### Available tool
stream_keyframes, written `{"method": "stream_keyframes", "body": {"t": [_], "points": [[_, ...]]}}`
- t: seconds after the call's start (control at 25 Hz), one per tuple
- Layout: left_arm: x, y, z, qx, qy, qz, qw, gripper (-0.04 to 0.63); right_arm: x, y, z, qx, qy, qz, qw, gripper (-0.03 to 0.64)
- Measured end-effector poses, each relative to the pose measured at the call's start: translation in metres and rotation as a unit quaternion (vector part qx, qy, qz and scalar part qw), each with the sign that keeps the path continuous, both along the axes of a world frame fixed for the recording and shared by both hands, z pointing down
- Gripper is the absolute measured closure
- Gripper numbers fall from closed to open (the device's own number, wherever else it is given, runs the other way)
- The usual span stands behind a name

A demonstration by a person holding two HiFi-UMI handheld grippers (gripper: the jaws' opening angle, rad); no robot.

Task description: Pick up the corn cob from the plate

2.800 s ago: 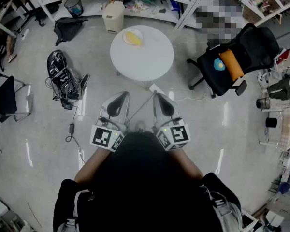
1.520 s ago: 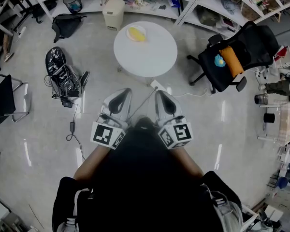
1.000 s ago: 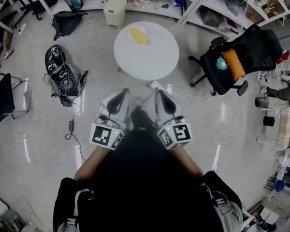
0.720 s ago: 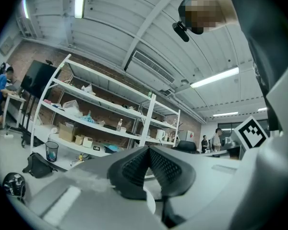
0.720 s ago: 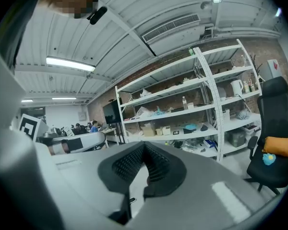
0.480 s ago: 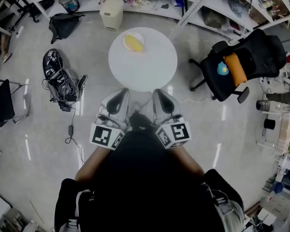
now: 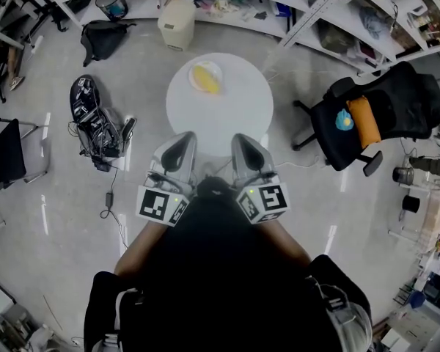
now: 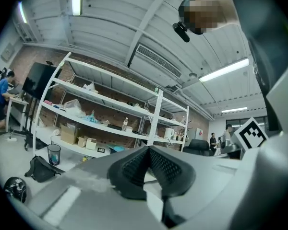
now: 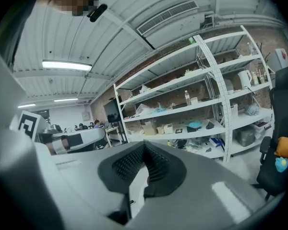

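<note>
The tabletop (image 7: 231, 108) lay nearer than in the preceding views, its near edge just ahead of the left hand-held gripper (image 7: 185, 135) and the right hand-held gripper (image 7: 238, 136); the approach was judged nearly complete. The corn cob (image 7: 204, 78) remained on the plate (image 7: 218, 70) at the tabletop's far side, untouched. Both sets of jaws were pressed together and empty, and would need opening before any grasp.
</note>
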State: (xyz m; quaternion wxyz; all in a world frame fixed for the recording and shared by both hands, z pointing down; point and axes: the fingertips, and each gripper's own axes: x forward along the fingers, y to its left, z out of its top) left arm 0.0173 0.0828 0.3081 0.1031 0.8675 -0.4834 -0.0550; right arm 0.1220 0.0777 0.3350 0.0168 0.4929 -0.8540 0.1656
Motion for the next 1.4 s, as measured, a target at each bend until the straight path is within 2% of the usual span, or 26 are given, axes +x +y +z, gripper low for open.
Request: {"method": "stream_keyframes", "body": {"t": [0.44, 0.88, 1.4], "points": [[-0.008, -0.051, -0.003, -0.006, -0.006, -0.023, 0.9997, 0.592, -0.004, -0.052, 0.008, -0.018, -0.011, -0.013, 1.0, 0.607], [-0.023, -0.119, 0.001, -0.006, -0.006, 0.021, 0.9998, 0.592, -0.034, -0.115, 0.025, -0.036, 0.002, 0.006, 0.999, 0.607], [-0.045, -0.183, 0.032, -0.047, 0.009, 0.025, 0.9986, 0.592, -0.053, -0.183, 0.065, -0.073, 0.029, 0.02, 0.997, 0.607]]}}
